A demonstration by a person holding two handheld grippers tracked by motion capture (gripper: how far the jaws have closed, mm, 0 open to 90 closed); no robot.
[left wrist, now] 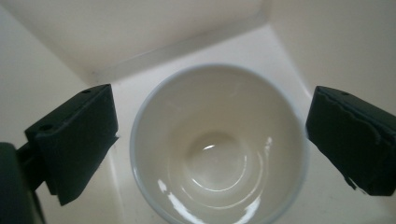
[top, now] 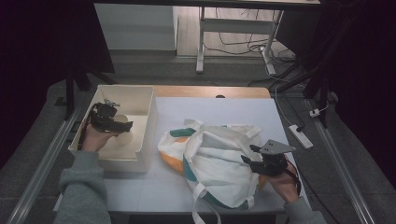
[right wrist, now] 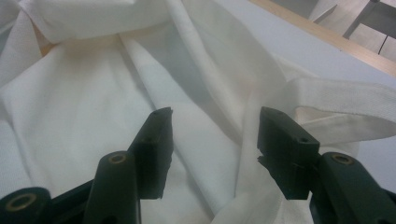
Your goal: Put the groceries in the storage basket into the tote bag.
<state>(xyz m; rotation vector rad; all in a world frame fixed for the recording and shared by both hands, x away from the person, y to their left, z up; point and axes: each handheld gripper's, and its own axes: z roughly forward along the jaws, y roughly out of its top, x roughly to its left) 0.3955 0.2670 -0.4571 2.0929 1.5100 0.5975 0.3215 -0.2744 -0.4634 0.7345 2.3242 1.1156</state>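
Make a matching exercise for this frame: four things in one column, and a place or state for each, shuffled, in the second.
Things:
1. white cup
2. tote bag
3. left gripper
4. right gripper

Places or states:
A. lies crumpled on the table, white with orange and green patches
B. open over folds of white cloth
C. stands inside the white bin, empty
D. open, its fingers on either side of the cup without touching it

Pairs: 1-C, 2-A, 3-D, 4-B
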